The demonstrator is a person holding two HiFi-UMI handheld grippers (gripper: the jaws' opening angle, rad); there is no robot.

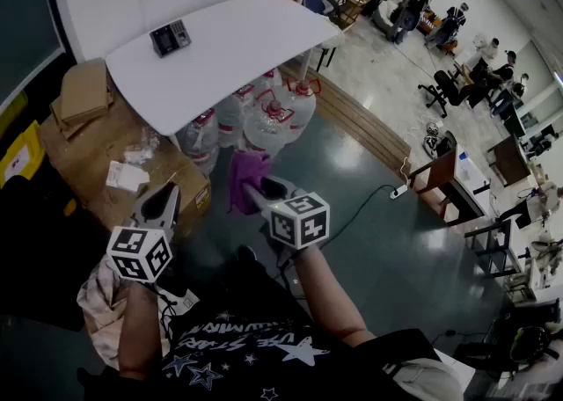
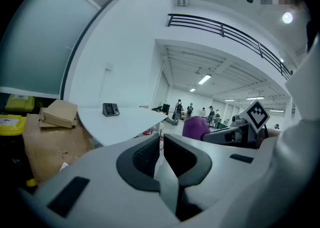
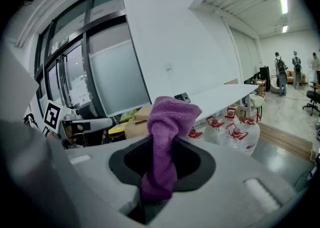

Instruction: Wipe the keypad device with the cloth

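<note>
Keypad device [image 1: 170, 37] lying on the white table [image 1: 229, 56], close to its far left corner and well apart from both grippers. Short of the table's near edge, above the floor: right gripper [image 1: 252, 190] clamped on a purple cloth [image 1: 247, 175], with the bunched folds standing up out of the closed jaws; left gripper [image 1: 167, 200] just to its left, jaws drawn together on nothing. Under the table, clustered water bottles [image 1: 264, 118]; left of the table, cardboard boxes [image 1: 84, 91].
</note>
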